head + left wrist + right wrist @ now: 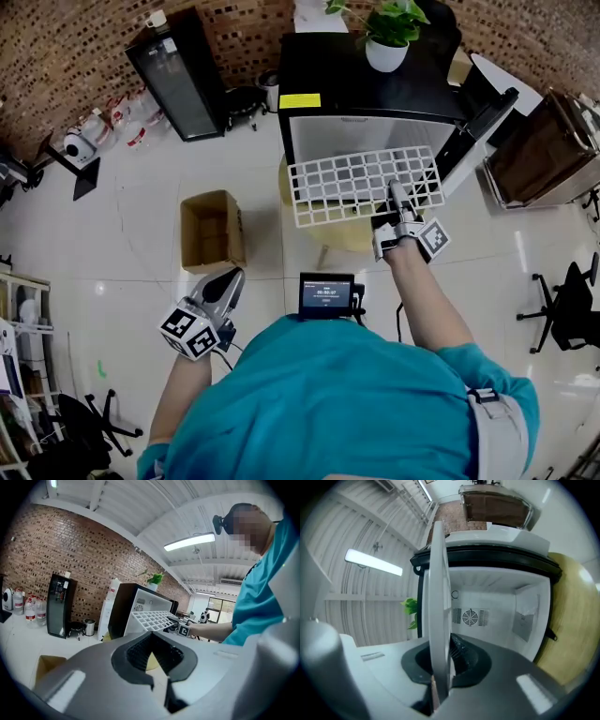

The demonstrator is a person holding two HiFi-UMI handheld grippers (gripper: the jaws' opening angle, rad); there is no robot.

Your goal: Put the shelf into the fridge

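Because the right gripper (pixel 397 199) is pinched tight on just one spot of the white wire shelf (pixel 347 183), near the right end of its near edge, the shelf could tip. Its left side sticks out with nothing under it, so I think it may sag, twist or slip out of the jaws.

The shelf is up in the air, over the front edge of the round wooden desk (pixel 349 239), right in front of the open fridge (pixel 370 70). It is not inside yet. If it goes in crooked, a corner could bump the inside of the fridge or miss its place. The open door (pixel 483 117) on the right is close too and could get knocked.

The left gripper (pixel 228 281) hangs low by the person's side, well apart from the shelf. Its jaws are closed on nothing, so it gives no help.

A yellow sticker (pixel 300 100) sits on the fridge's top front edge, but I can read no words on it. A small screen (pixel 326 293) near the person's chest shows numbers too small to read.
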